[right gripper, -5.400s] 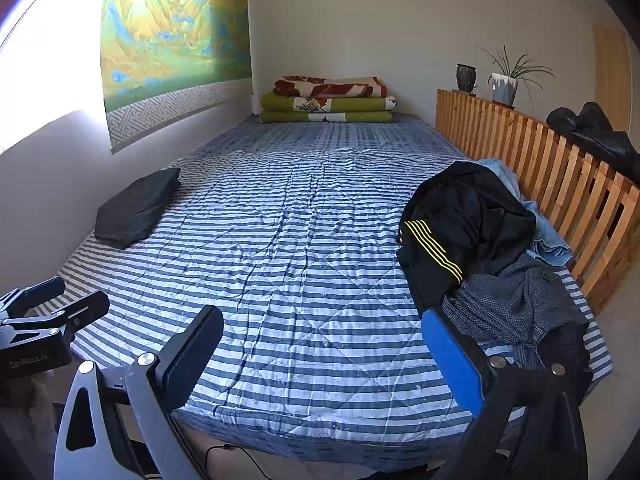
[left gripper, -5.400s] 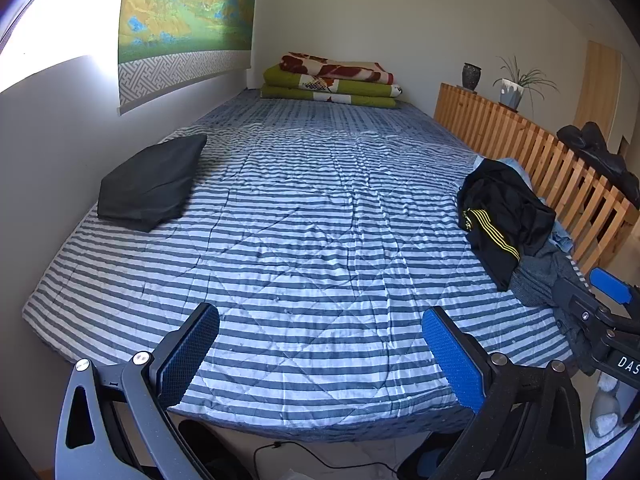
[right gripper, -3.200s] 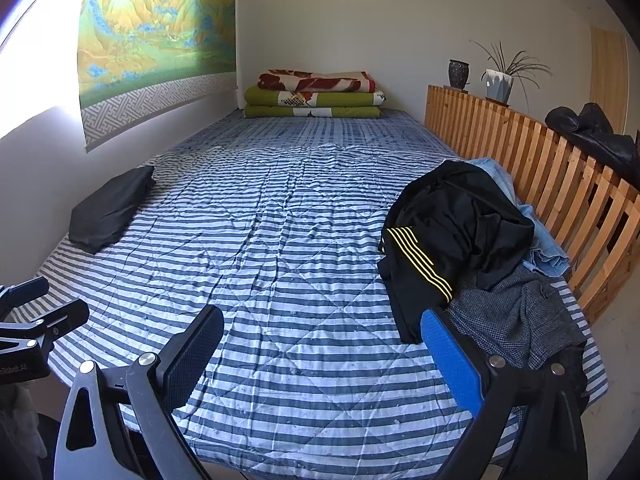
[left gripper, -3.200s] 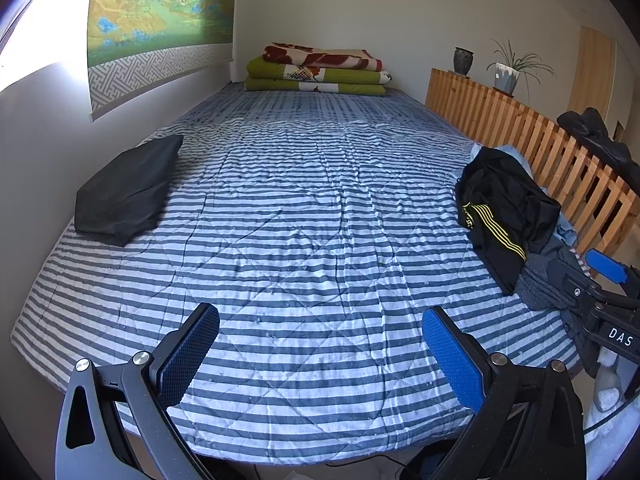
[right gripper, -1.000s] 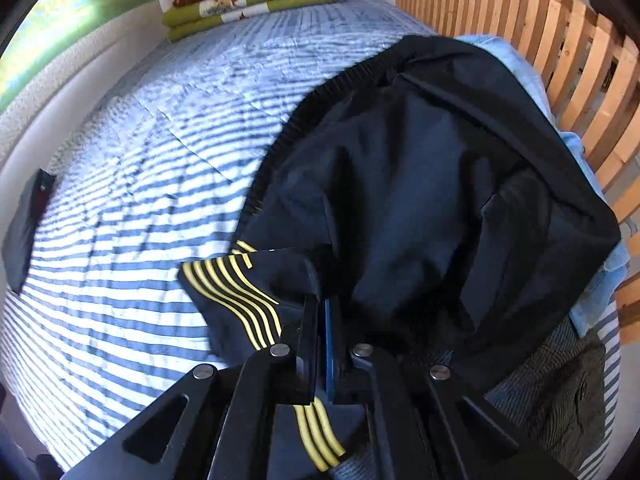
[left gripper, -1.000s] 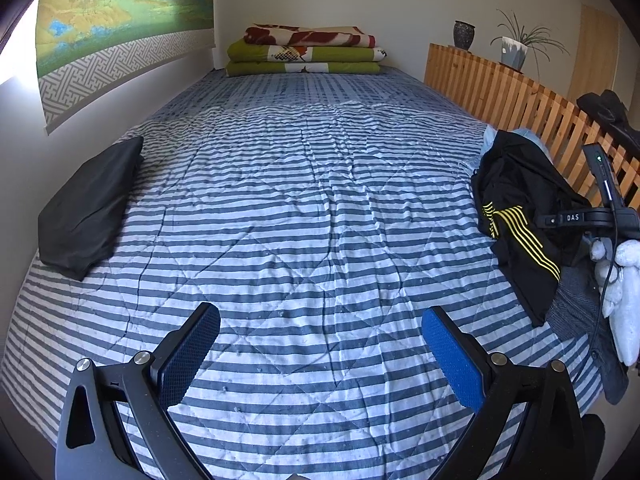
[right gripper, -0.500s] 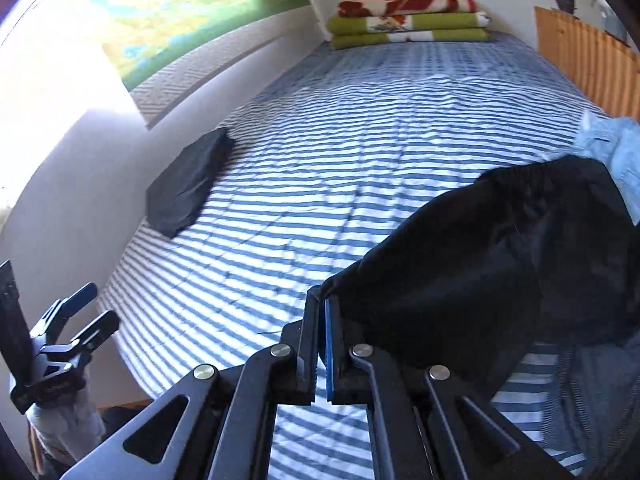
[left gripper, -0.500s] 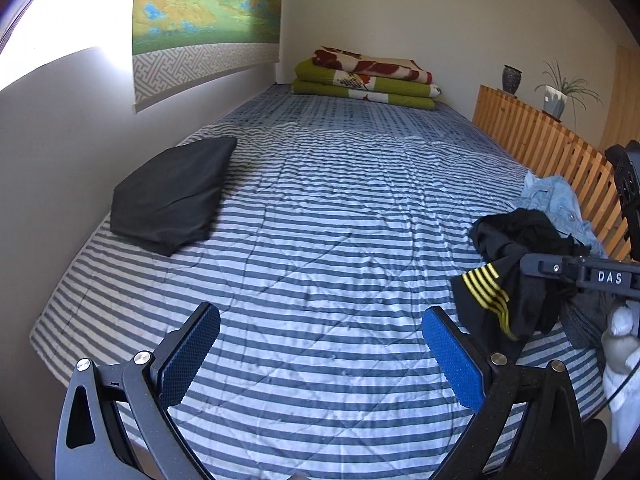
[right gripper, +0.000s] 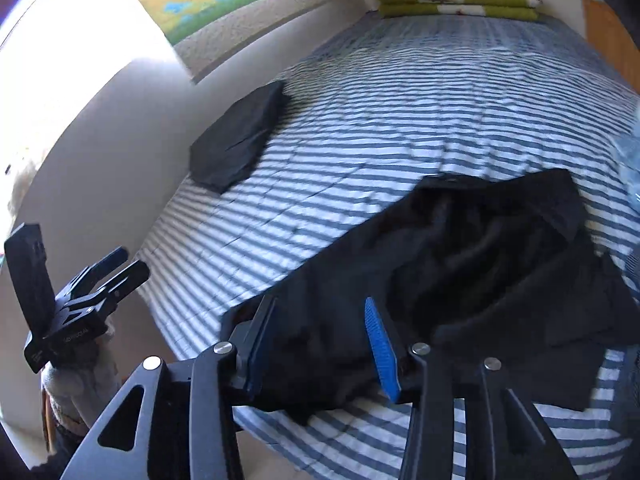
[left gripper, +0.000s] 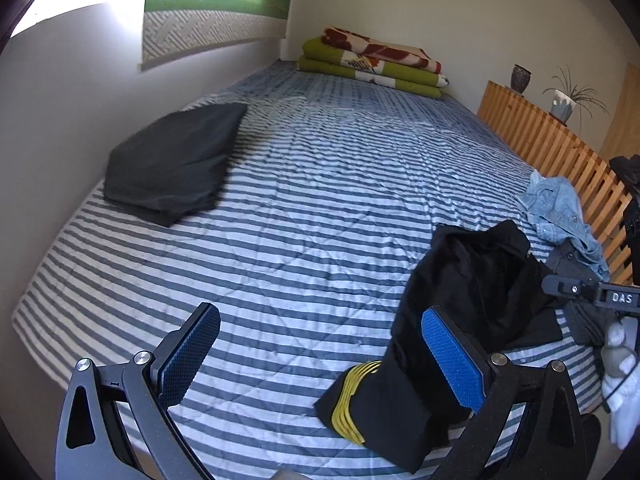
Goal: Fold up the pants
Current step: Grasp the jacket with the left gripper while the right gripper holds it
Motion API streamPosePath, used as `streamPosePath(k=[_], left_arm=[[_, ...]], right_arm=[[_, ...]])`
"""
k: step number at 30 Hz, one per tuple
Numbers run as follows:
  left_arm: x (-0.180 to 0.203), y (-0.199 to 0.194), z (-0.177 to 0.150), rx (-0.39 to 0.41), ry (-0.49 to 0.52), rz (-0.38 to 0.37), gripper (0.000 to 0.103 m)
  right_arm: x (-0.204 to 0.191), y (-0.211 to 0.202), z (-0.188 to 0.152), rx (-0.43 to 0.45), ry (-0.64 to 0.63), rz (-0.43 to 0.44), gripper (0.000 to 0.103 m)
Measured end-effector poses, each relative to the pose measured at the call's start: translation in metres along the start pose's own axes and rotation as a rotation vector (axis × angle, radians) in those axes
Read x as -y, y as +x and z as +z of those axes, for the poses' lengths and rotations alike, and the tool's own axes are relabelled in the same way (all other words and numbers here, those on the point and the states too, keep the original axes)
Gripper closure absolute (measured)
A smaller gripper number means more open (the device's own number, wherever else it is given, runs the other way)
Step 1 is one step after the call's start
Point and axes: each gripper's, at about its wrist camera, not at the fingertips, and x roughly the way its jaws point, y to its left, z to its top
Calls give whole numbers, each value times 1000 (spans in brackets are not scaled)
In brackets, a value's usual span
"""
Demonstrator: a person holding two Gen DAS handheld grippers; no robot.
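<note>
Black pants point(left gripper: 472, 300) lie crumpled on the near right part of the striped bedspread point(left gripper: 320, 184).

Yellow stripes mark the cuff nearest the bed edge. Right gripper point(right gripper: 320, 344): jaws are opening, with black cloth of the pants lying between the blue pads point(right gripper: 380, 344); the pads stand apart from the fabric and do not press it. Left gripper point(left gripper: 320, 356): jaws stand wide apart over bare bedspread, nothing between them, with the pants just beside its right finger. A folded dark garment point(left gripper: 176, 164) rests near the left wall, well apart from the pants. A light denim garment point(left gripper: 560, 208) lies beside the wooden slatted rail point(left gripper: 552, 140). Folded blankets point(left gripper: 372, 60) are stacked at the far end.
</note>
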Motion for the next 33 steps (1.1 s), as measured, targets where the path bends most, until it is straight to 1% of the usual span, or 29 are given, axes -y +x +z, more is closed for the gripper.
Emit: streamPosePath(k=[2,4,5,6,8,10,13,16,17,18,19,20,21,22,23,24,25,26,28,30,31,33], left_arm=[[12,25,3,-47,-9,-62,1],[32,48,5,-77,12,-79,1],[41,59,8,-90,28,-90,1],[52,69,10,-105,41,-100,1],[69,89,18,-138,68,-130,1],[87,112,26,-173,90,-151,1],[113,144,34,-219,144,-146,1],[133,177,35,-279,198,-145,1],[136,188,32,-301,205,-137,3],[138,195,30,-321,208,-133,8],[139,200,26,-342,208,-134,26],[139,203,23,-362,198,-146,48],[136,204,19,-377,183,-170,56],[134,201,16,-385,166,-196,66],[133,197,13,-387,157,-217,73],[133,192,9,-385,156,-229,76],[134,185,5,-380,160,-240,82],[137,178,0,-380,167,-258,85],[147,163,-11,-382,202,-304,85],[161,148,-27,-385,253,-312,85],[169,141,-36,-396,275,-328,85],[183,130,-52,-443,309,-394,84]], right_arm=[[44,-9,7,28,63,-140,61],[80,-14,15,55,87,-275,60],[99,-15,19,54,110,-323,60],[116,-15,23,54,143,-350,60],[143,-15,34,51,174,-360,56],[160,-11,46,63,183,-386,52],[168,7,65,56,176,-372,49],[176,35,81,18,178,-352,47],[181,44,85,4,189,-349,47],[186,54,87,-6,208,-346,47],[191,61,89,-11,227,-338,48],[195,67,89,-14,250,-320,63],[198,69,88,-11,275,-293,81],[199,70,86,-23,302,-266,101],[200,69,84,-32,319,-236,101],[197,62,80,-20,315,-222,101],[194,53,77,-5,290,-223,102],[189,42,72,8,257,-234,102],[188,15,58,35,238,-242,102],[194,-15,40,58,263,-234,102],[198,-28,30,66,272,-240,102],[207,-51,7,60,296,-279,102]])
